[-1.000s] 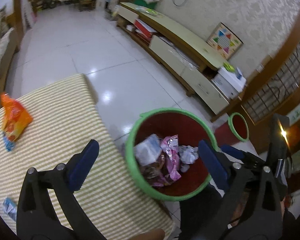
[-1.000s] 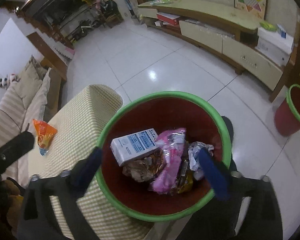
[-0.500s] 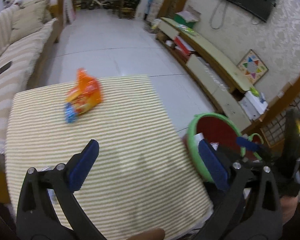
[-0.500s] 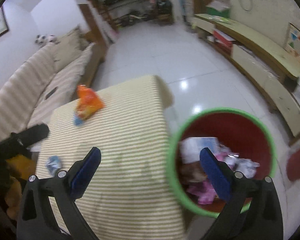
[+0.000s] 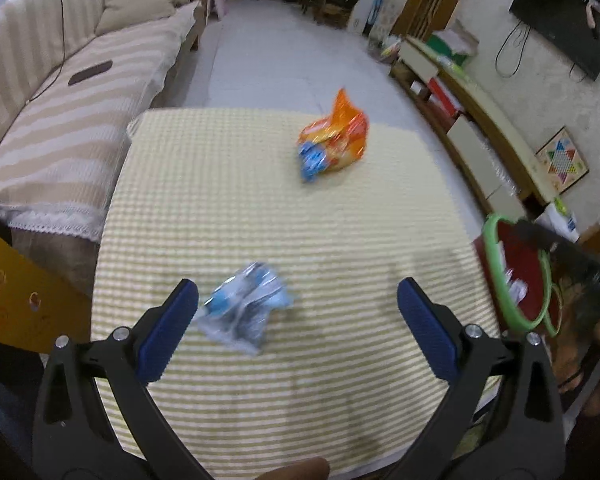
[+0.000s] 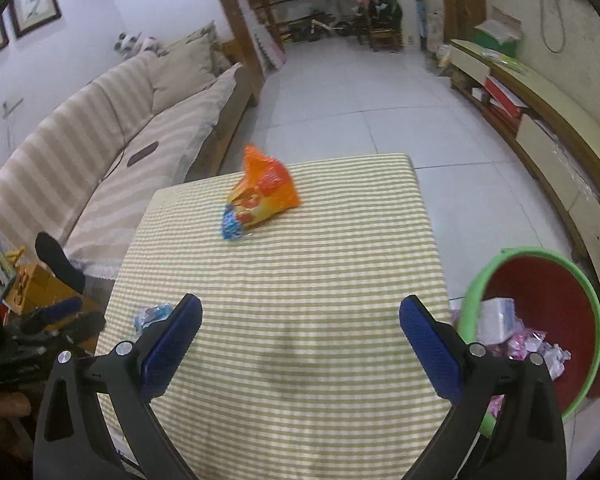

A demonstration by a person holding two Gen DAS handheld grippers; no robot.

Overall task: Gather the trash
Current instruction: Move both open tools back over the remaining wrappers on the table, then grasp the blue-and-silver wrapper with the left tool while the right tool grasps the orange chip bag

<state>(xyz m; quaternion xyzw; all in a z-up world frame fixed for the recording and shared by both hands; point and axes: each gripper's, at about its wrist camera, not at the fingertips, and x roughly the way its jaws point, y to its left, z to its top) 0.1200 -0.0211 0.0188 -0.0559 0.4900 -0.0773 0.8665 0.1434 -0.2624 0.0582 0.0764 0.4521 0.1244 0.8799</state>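
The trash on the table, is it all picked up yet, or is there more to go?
Not yet. Done: the red bin beside the table already holds several wrappers and a small carton. In hand: nothing; the left hand-held gripper and the right hand-held gripper are both open and empty. Left: the orange snack bag at the far end and the crumpled blue wrapper near the left gripper, both on the striped tablecloth.

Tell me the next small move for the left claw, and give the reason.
Probably ease the left claw forward and down over the blue wrapper, then close. The claw is open and empty, and the wrapper lies on the striped table just inside its left finger. It is nearer than the orange bag. The bin already holds other trash.
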